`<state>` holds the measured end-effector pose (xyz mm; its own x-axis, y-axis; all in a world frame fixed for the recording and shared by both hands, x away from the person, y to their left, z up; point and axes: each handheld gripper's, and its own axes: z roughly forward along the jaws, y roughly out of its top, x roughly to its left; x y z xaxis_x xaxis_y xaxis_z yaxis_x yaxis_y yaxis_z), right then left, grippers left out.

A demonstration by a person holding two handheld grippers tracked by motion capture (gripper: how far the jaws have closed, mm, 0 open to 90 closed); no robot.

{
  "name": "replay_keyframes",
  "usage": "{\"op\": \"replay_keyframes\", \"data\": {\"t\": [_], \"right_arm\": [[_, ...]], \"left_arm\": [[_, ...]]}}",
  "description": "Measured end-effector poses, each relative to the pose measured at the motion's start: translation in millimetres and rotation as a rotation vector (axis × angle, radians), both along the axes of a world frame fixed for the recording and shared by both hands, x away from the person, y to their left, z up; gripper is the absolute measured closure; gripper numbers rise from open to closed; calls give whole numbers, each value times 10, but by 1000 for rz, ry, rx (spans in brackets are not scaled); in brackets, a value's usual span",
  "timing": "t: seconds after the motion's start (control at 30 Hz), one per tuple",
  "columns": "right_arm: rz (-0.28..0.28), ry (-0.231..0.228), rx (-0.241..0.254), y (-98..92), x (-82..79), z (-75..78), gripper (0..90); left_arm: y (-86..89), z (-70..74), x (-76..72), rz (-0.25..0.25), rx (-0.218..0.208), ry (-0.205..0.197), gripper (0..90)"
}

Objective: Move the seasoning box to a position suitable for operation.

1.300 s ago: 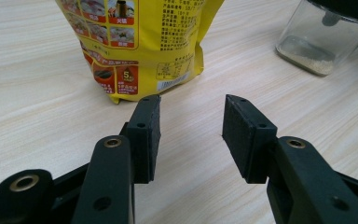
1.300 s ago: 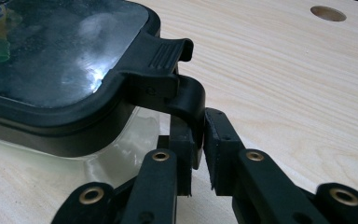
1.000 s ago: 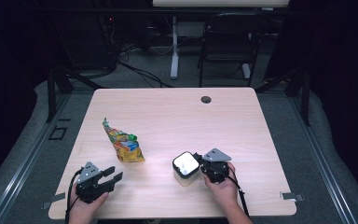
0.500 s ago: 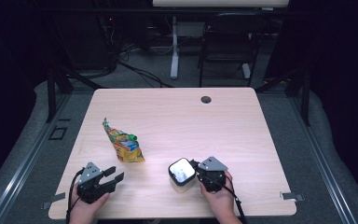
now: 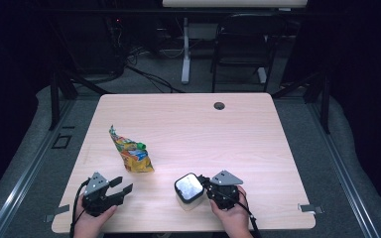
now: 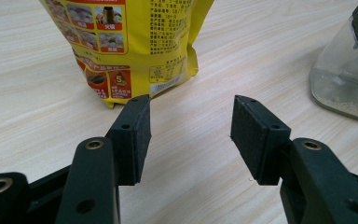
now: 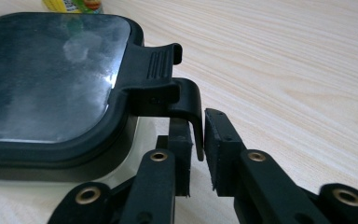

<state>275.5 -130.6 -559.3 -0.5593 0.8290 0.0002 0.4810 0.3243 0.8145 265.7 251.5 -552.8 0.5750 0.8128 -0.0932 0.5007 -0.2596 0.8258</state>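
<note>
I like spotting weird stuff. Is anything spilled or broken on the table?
Nothing spilled or broken. The jar stands upright, lid on, with the right gripper at its latch. The snack bag just looks crumpled.

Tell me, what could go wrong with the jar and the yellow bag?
The right gripper has only the thin latch of the jar lid between its pads, and its jaws have just been opening, so the latch might slip free or pop up. The jar sits near the table front edge, so a tug could drag it off. The left gripper is open beside the snack bag and could knock it.
</note>
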Motion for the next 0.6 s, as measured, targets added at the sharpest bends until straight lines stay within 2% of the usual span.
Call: {"op": "replay_keyframes", "data": {"t": [0.13, 0.27, 0.33, 0.43, 0.6], "right_arm": [[33, 2, 10, -55, -22, 28, 795], [61, -6, -23, -119, -93, 69, 780], [65, -4, -17, -138, -107, 79, 779], [68, 0, 22, -208, -132, 137, 774], [73, -8, 24, -273, -130, 271, 801]], "left_arm": [[4, 11, -14, 22, -5, -19, 469], [8, 17, -20, 28, -6, -17, 475], [0, 26, -27, 10, 6, -14, 483], [-28, 30, -30, -14, -1, -22, 502], [-73, 51, -44, -37, -11, -2, 532]]}}
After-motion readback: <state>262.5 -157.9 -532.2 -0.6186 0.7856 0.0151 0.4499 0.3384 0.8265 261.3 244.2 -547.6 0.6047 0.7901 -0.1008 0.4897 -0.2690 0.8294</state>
